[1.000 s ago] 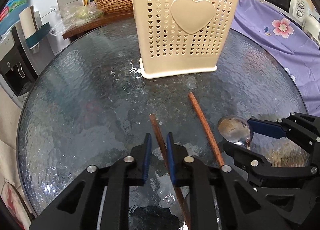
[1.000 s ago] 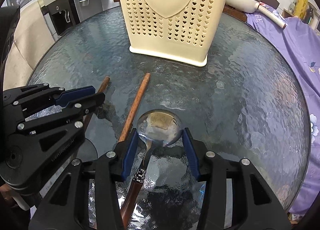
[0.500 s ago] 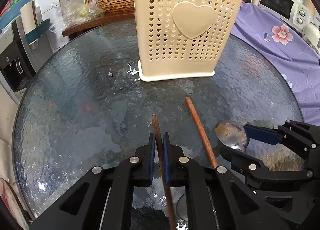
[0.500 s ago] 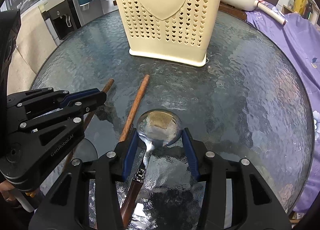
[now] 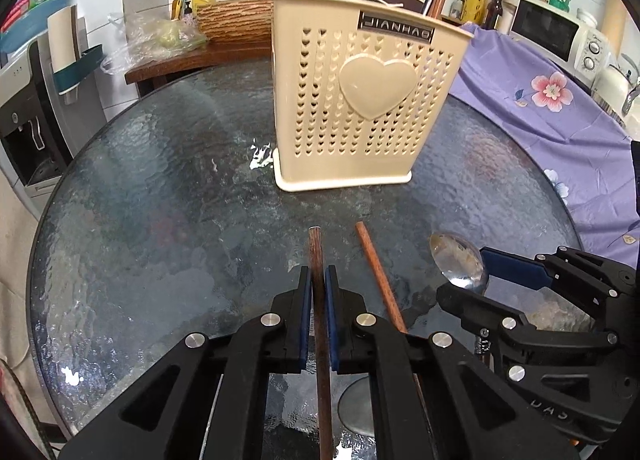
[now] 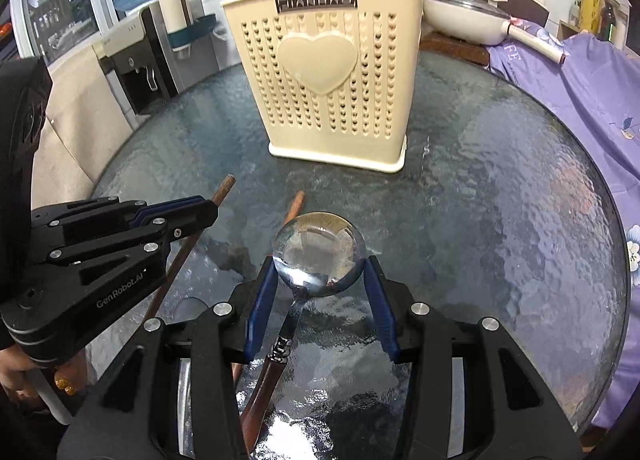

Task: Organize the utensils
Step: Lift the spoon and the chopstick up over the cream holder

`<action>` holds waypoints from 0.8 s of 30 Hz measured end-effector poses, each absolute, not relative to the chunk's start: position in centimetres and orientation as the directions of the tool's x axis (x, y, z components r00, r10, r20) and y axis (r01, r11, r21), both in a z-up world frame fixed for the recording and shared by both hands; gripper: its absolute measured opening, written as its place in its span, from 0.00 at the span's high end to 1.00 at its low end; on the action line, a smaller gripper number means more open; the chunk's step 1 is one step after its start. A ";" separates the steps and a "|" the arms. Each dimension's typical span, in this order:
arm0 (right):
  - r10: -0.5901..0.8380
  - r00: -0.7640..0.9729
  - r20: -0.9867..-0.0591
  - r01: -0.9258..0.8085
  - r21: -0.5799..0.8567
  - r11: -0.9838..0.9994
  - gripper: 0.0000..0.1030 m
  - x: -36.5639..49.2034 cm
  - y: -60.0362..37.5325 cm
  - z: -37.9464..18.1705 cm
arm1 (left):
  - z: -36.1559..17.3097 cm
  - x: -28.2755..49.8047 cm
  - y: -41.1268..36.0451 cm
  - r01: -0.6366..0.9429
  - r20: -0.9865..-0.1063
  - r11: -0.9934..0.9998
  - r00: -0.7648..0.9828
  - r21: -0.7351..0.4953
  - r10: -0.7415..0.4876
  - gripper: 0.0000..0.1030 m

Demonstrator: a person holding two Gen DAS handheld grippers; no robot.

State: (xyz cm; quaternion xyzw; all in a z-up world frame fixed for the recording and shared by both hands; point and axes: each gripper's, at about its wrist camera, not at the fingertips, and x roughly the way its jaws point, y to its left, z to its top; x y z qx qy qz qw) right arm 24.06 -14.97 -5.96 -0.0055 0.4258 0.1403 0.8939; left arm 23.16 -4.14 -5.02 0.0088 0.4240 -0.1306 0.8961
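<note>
My left gripper point(image 5: 319, 292) is shut on a dark brown chopstick point(image 5: 315, 248), whose tip pokes out ahead of the blue pads. A second, lighter chopstick point(image 5: 376, 272) lies on the glass just to its right. In the right wrist view my right gripper point(image 6: 319, 265) is shut on the bowl of a metal spoon point(image 6: 316, 244), whose wooden handle runs back under the jaws. The spoon point(image 5: 456, 260) hangs a little above the round glass table point(image 5: 160, 200). A cream perforated utensil holder point(image 5: 360, 100) with a heart stands upright at the far side and holds several chopsticks.
A purple floral cloth point(image 5: 560, 120) covers the surface to the right, with a microwave point(image 5: 552, 32) behind it. A water dispenser point(image 5: 24, 120) stands left of the table. A white pan point(image 6: 472, 16) sits behind the holder. A person's hand point(image 6: 60, 380) grips the left tool.
The left jaws have closed onto the dark chopstick, which now lines up straight between the pads. The right gripper has lifted the spoon slightly. Both views have tipped upward.
</note>
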 end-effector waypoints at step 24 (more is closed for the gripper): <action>0.307 0.725 -0.616 -0.314 0.101 0.944 0.57 20.8 -16.4 0.5 | 3.3 18.5 -3.2 0.286 -0.586 0.951 0.754 -0.114 -0.297 0.94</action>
